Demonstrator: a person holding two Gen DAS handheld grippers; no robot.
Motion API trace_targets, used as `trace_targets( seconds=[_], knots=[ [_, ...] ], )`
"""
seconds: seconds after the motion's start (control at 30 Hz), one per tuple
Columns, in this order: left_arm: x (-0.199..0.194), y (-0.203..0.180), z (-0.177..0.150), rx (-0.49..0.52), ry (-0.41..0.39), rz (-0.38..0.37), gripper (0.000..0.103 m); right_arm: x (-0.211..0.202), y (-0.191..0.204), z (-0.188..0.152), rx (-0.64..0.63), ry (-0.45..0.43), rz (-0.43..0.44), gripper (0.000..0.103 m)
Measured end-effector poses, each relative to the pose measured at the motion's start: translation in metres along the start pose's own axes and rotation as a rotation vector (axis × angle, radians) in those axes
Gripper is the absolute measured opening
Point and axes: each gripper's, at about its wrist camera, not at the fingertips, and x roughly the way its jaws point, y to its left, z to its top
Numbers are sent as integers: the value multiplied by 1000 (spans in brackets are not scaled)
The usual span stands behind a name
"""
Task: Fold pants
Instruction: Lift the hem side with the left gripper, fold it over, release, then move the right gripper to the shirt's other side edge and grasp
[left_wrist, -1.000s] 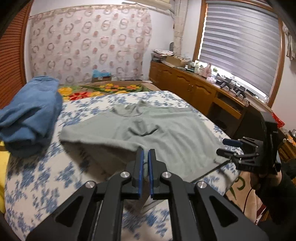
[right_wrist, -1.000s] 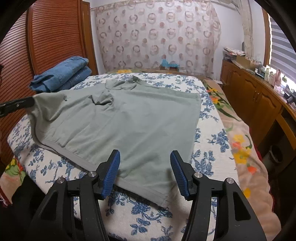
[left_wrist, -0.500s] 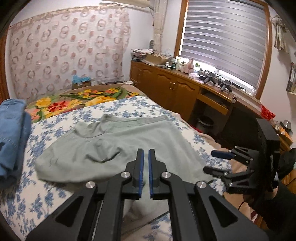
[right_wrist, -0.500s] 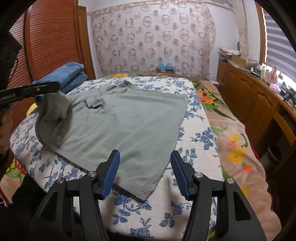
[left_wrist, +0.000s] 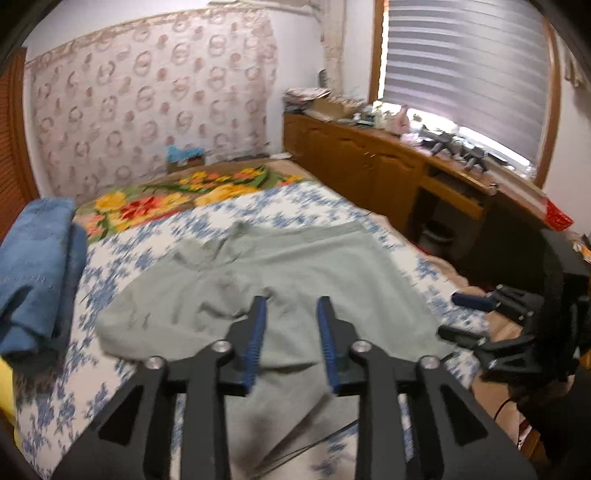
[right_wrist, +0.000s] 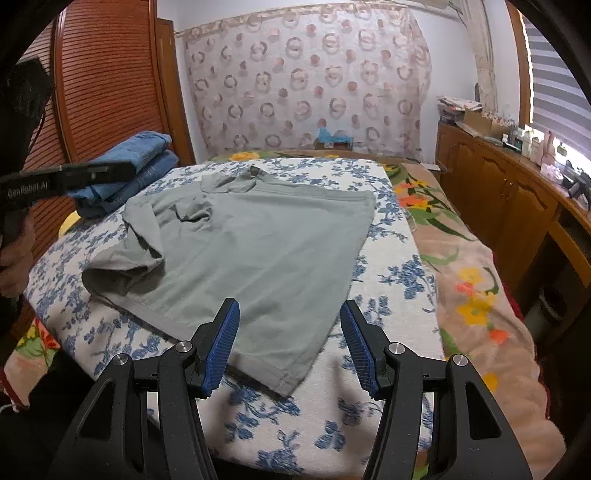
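Pants (right_wrist: 258, 251) lie flat on the floral bed (right_wrist: 391, 295), mid-fold: their left edge is flopped inward in a loose, rumpled flap, while the near hem corner points toward the camera. Left gripper (left_wrist: 290, 345) has just been opening; its jaws now stand apart with nothing pinched, cloth showing beyond them rather than between the pads. Right gripper (right_wrist: 290, 345) hovers spread above the near hem corner, holding nothing. Judged step: finish the lengthwise fold. Re-pinch the flap at its hem corner and at the waist end (both layers, not the top one alone), lift just enough to clear the fabric below, carry across, and align edge to edge before release. Smooth the puckers near the waist first; a crease trapped now will likely print through later folds. Jeans (right_wrist: 129, 170) stacked at the bed's left side stay clear of the working area.
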Motion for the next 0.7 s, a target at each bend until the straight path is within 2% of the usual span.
trace_targets(
  seconds=[0.03,0.1,0.2,0.33,0.6,0.7],
  knots=[
    [1,7,-5,-5,14,10,38,1,2,1,0,-3,4,58],
    [5,18,-17,-5,44,28,43,2,9,6,-1,-9,26,58],
    [10,33,-39,-17,94,48,46,5,20,13,-19,-12,47,58],
    [14,53,-66,-52,152,96,47,12,40,24,-57,-15,83,51],
    [14,72,-92,-98,198,101,47,35,79,39,-112,4,168,42],
    [12,73,-93,-100,186,101,51,42,89,41,-123,18,193,40]
  ],
)
